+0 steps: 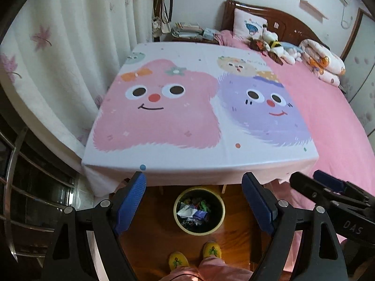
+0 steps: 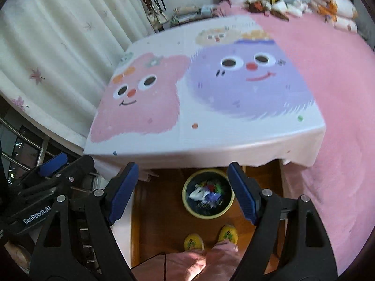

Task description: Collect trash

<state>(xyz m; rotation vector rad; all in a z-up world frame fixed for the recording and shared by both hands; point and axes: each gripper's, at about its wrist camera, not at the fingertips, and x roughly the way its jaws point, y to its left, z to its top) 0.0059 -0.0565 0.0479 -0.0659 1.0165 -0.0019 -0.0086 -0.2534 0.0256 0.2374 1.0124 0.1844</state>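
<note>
A round bin (image 1: 221,213) (image 2: 230,202) with a yellow rim stands on the wooden floor under the table's front edge. Crumpled wrappers and paper (image 1: 193,212) (image 2: 207,193) fill it. My left gripper (image 1: 194,199) hovers above the bin, open, with nothing between its blue pads. My right gripper (image 2: 182,190) is also open and empty, held over the bin; it shows at the right edge of the left wrist view (image 1: 328,187). In the right wrist view the left gripper (image 2: 56,166) sits at the lower left. The table (image 1: 187,159) (image 2: 211,145) carries a cartoon-print cloth.
A pink bed (image 1: 328,117) (image 2: 339,93) with plush toys (image 1: 276,44) and a folded quilt (image 1: 323,63) adjoins the table's right side. White curtains (image 1: 70,46) hang on the left. The person's feet in yellow slippers (image 1: 194,255) (image 2: 211,237) stand just before the bin.
</note>
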